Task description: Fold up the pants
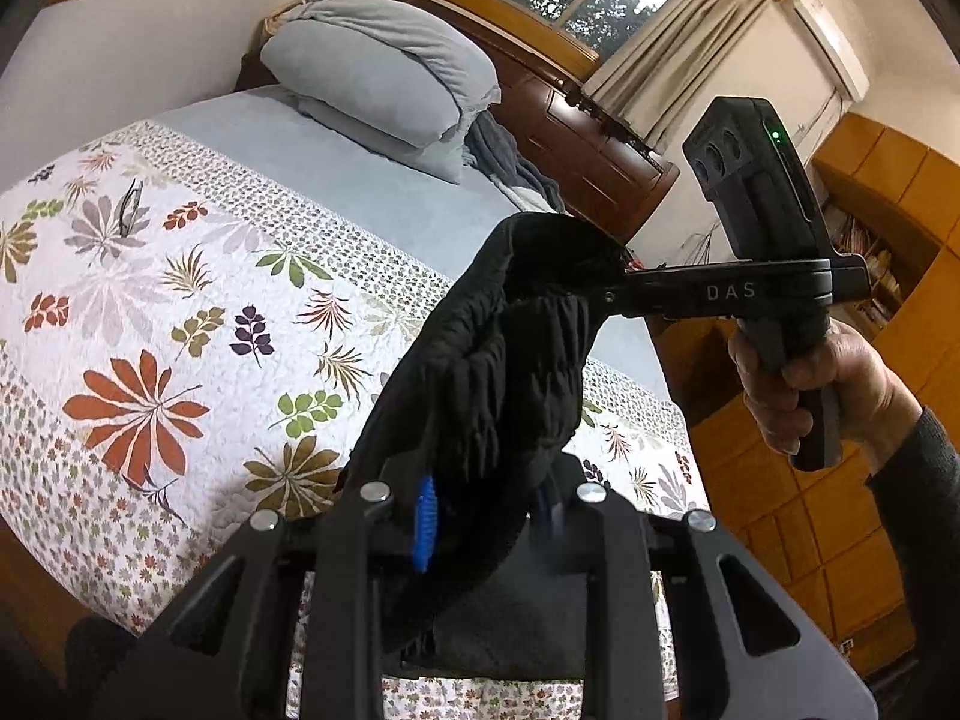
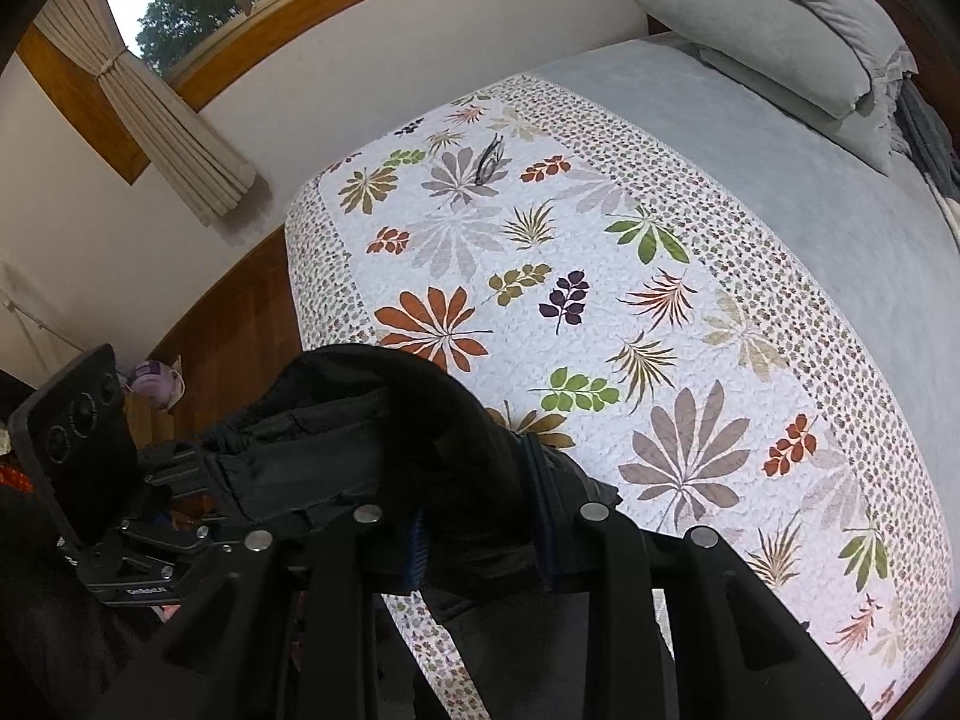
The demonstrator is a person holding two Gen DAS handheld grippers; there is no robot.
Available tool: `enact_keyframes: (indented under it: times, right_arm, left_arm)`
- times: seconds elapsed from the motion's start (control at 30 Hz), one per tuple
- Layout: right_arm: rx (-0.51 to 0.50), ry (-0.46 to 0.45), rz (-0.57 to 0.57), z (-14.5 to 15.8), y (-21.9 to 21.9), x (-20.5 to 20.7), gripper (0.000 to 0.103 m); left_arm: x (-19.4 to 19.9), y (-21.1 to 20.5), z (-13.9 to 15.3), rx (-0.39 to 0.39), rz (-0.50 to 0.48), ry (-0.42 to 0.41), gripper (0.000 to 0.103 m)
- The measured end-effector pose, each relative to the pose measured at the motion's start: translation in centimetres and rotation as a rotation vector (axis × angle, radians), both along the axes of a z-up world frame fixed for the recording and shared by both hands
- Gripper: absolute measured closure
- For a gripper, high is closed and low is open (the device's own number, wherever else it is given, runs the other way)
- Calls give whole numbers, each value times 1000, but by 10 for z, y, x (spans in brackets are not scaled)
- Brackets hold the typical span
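Pants (image 1: 504, 372) hang bunched in the air above the floral quilt (image 1: 198, 324), pinched between both tools: left gripper (image 1: 486, 516) clamps one end, right gripper (image 2: 480, 531) the other. Quilt surface beyond lies broad, pillows (image 2: 780, 30) far off.

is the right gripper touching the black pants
Touching. The left wrist view shows the right gripper reaching in from the side, its fingers closed on the top edge of the black pants, no gap there.
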State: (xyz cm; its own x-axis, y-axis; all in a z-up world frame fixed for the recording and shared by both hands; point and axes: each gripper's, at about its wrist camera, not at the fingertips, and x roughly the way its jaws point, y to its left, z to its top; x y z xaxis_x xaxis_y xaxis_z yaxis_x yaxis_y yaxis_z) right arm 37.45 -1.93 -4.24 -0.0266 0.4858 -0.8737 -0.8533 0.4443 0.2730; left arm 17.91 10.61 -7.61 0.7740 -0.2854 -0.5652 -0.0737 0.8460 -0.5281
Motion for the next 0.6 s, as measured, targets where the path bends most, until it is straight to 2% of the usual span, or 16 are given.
enact_keyframes:
  times: [0.6]
  right_arm:
    - [13,-15,-38,1,-52,1,76]
  left_arm:
    - [6,-50,8,82,-68,1,80]
